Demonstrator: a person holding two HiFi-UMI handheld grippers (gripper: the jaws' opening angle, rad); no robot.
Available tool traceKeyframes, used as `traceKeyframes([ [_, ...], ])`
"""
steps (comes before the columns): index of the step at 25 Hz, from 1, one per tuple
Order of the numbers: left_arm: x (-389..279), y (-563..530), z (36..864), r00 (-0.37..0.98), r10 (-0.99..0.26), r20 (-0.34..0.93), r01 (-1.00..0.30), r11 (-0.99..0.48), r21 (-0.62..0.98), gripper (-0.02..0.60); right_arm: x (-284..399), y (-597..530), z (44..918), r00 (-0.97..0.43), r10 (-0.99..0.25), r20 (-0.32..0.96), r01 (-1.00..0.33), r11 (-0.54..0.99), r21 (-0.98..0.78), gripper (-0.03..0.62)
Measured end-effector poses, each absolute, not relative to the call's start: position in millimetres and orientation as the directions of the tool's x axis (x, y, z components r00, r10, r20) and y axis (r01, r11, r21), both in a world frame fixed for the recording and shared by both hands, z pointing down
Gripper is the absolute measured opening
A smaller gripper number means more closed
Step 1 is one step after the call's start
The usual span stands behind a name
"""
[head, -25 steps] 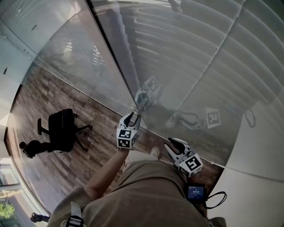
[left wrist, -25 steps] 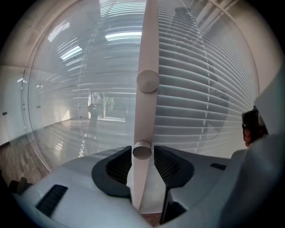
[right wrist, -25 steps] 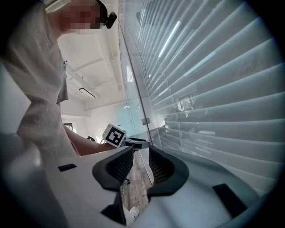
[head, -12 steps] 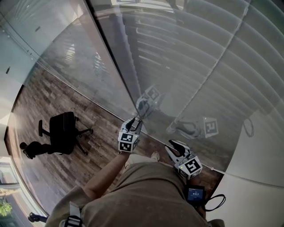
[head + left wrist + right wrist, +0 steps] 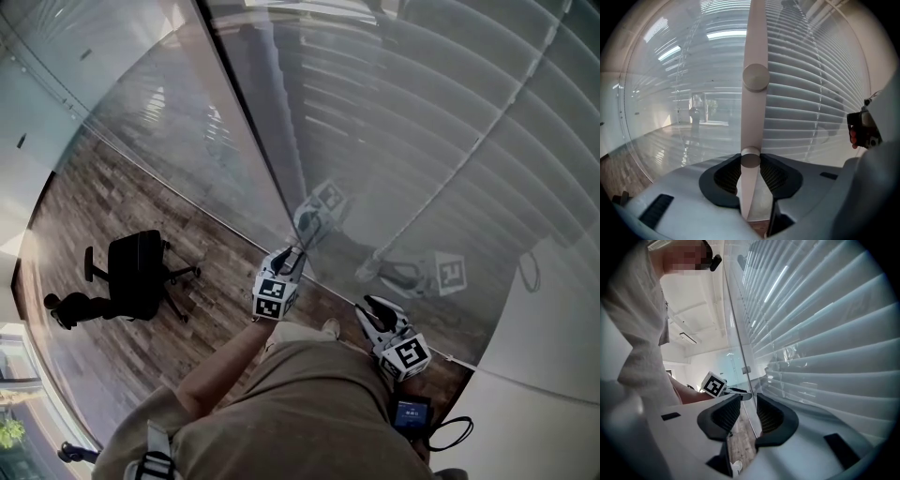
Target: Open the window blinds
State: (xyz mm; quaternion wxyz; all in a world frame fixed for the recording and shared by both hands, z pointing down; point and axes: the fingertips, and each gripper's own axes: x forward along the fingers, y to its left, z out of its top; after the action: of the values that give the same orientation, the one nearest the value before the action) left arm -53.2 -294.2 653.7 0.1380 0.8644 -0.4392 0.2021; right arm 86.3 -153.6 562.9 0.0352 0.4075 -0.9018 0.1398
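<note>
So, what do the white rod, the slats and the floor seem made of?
The rod looks like smooth matte plastic: even off-white, with a moulded round joint. The slats seem thin painted metal or plastic: pale, with a soft sheen. The floor looks like wood or laminate: brown grained planks.

Bright, even light across the blinds [image 5: 450, 122], slats washed pale grey. The glass pane [image 5: 178, 141] mirrors soft reflections, and light strips [image 5: 724, 35] glare white in the left gripper view. Fisheye bending curves every edge; corners go black. The close tilt wand [image 5: 754, 47] looks soft, perhaps out of focus.
</note>
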Motion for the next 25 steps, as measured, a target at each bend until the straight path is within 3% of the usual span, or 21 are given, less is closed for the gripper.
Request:
traceKeyframes([
  [25, -49, -288, 662, 0.73, -0.56, 0.391, -0.66, -0.429, 0.616, 0.135, 73, -147, 576, -0.686, -0.707, 0.171, -0.723, 0.637, -0.268, 0.117],
])
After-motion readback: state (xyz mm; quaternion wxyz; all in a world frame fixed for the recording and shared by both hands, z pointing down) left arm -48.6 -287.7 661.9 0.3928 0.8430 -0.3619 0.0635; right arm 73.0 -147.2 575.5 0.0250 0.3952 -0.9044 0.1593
